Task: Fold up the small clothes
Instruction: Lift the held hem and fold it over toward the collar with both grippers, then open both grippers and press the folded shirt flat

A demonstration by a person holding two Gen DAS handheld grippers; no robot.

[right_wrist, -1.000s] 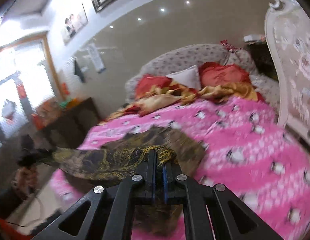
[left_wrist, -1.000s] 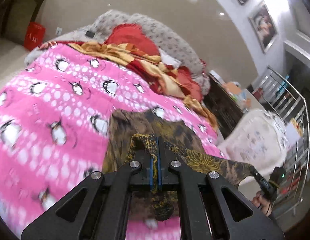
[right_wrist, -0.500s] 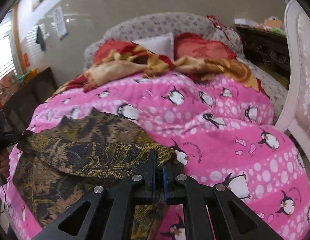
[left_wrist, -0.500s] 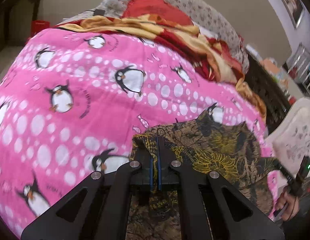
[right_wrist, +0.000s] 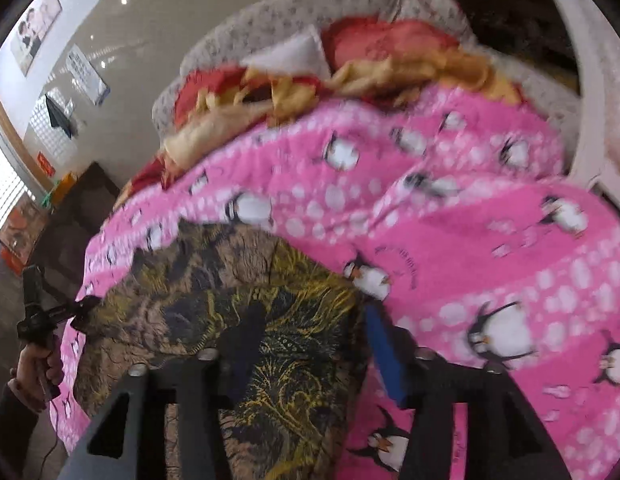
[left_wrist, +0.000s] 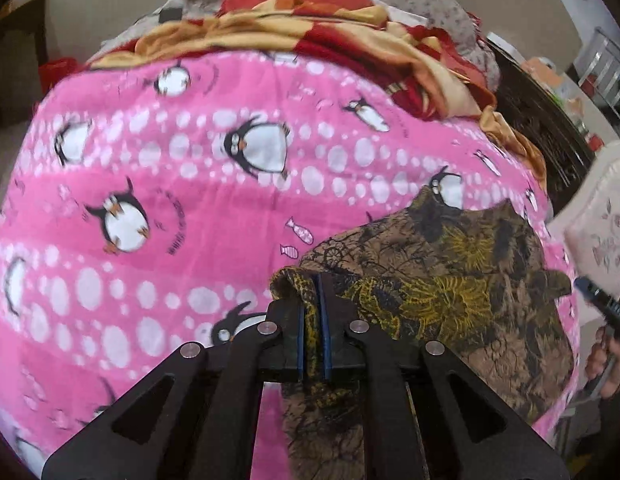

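A small brown garment (left_wrist: 450, 280) with a yellow and black flower print lies folded over on the pink penguin blanket (left_wrist: 169, 200). My left gripper (left_wrist: 314, 304) has its blue pads around the garment's near left corner. Its jaws are opening slightly, but fabric still fills the narrow gap. In the right wrist view the left gripper (right_wrist: 69, 312) shows at the garment's (right_wrist: 213, 280) far corner. My right gripper (right_wrist: 310, 320) is opening, its jaws wide apart over the garment's edge. The cloth lies loose below, pressed by neither pad. It shows again as the right gripper (left_wrist: 598, 300) in a hand.
Crumpled red and yellow bedding (left_wrist: 310, 28) and pillows pile against the grey patterned headboard (right_wrist: 269, 12). A dark cabinet (left_wrist: 542, 128) and a white upholstered piece (left_wrist: 606, 220) stand beside the bed. The blanket spreads wide to the left of the garment.
Both grippers came forward and down, bringing the garment's edge onto the blanket. The right jaws opened and let go of the cloth. The left jaws parted a little.
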